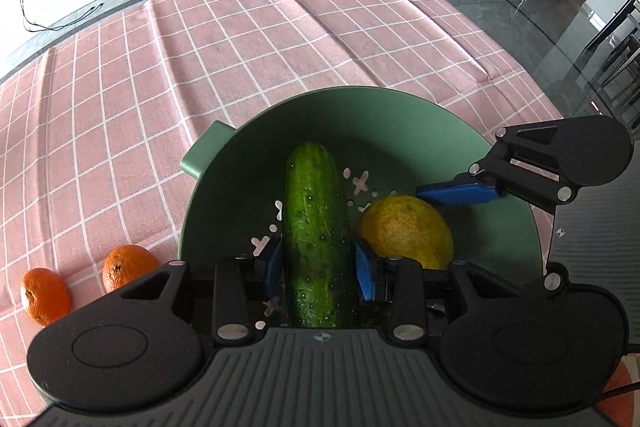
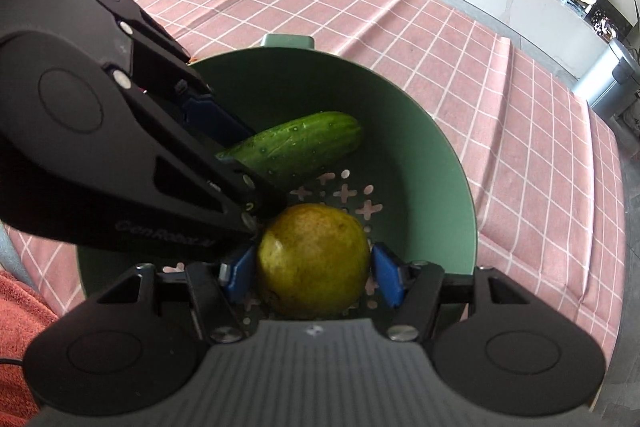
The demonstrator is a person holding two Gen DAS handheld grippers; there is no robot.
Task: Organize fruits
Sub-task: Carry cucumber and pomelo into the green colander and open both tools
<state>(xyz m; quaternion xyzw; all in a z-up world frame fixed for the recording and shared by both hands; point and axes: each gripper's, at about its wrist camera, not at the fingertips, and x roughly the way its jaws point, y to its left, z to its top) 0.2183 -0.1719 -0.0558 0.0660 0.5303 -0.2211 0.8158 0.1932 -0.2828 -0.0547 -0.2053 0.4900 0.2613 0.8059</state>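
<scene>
Left gripper (image 1: 318, 267) pinches the cucumber (image 1: 316, 227), right gripper (image 2: 314, 273) pinches the yellow fruit (image 2: 314, 261), both inside the green bowl (image 1: 400, 123). Cucumber's near end hidden; two oranges (image 1: 128, 265) partly cut off on the cloth (image 1: 200, 47).

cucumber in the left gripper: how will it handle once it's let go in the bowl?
The cucumber looks stiff, so it likely won't sag. Its skin shows droplets, so it may slip in the left gripper. Being round and long, it could roll toward the yellow fruit on the green bowl's curved floor.
</scene>
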